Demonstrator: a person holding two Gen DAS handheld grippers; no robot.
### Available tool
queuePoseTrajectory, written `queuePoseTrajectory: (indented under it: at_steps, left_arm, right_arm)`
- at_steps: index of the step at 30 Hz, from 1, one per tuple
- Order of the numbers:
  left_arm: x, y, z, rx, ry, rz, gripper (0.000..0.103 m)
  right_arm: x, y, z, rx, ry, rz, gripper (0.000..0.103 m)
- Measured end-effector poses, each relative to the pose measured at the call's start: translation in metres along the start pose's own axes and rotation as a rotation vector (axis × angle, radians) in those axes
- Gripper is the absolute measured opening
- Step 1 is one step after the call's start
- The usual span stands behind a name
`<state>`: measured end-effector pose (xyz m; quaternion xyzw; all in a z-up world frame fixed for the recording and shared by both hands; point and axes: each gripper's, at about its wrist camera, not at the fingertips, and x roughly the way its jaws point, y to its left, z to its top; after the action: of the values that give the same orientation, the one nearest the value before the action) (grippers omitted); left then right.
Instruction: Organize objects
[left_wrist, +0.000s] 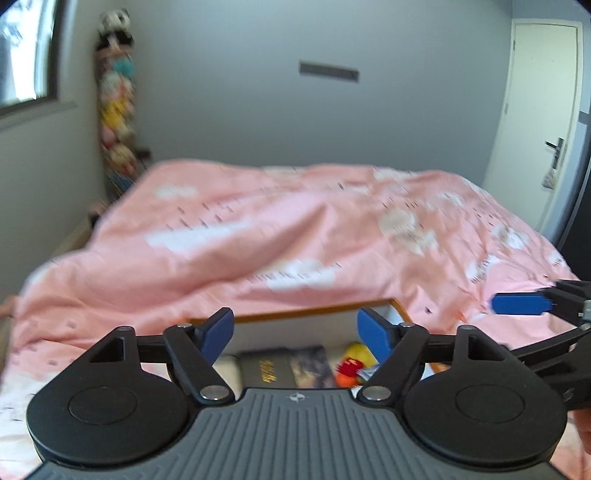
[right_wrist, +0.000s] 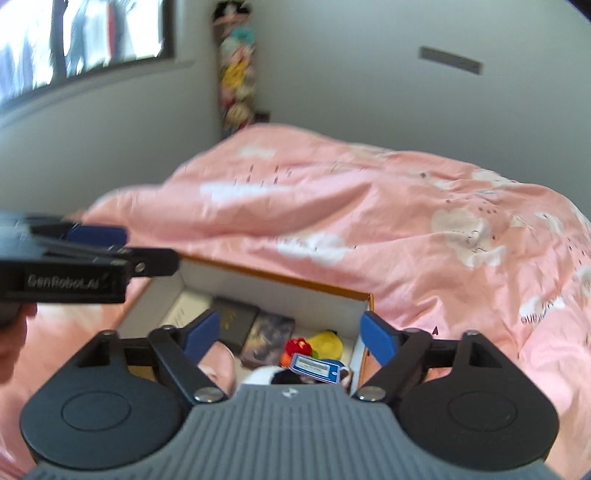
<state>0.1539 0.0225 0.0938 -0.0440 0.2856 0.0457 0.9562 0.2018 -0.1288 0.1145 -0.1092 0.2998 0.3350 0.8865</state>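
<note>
Box with the orange rim sits on the pink bed, and going left to right inside it there's a pale book, a dark book, a patterned one, then red and yellow plush toys and a blue tag. Both the left tool and the right tool hang above it spread wide with nothing in them. I'd guess the sorting's basically done, since no loose stuff shows on the bed.

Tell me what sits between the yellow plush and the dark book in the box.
A picture-covered book lies between dark book and yellow plush, seen in the right wrist view.
</note>
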Motion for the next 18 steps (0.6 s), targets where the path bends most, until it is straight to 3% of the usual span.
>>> queuePoseTrajectory:
  at_steps: [4, 10, 18]
  left_arm:
    - [-0.023, 0.0, -0.015, 0.017, -0.058, 0.073, 0.09]
    - [-0.041, 0.004, -0.045, 0.005, -0.084, 0.144, 0.09]
    - [-0.038, 0.01, -0.078, -0.015, -0.008, 0.19, 0.09]
  right_arm:
    - [-0.026, 0.012, -0.013, 0.066, -0.098, -0.014, 0.091]
    - [-0.057, 0.042, -0.036, 0.072, -0.215, -0.042, 0.093]
    - [-0.056, 0.066, -0.065, 0.051, -0.214, -0.136, 0.094]
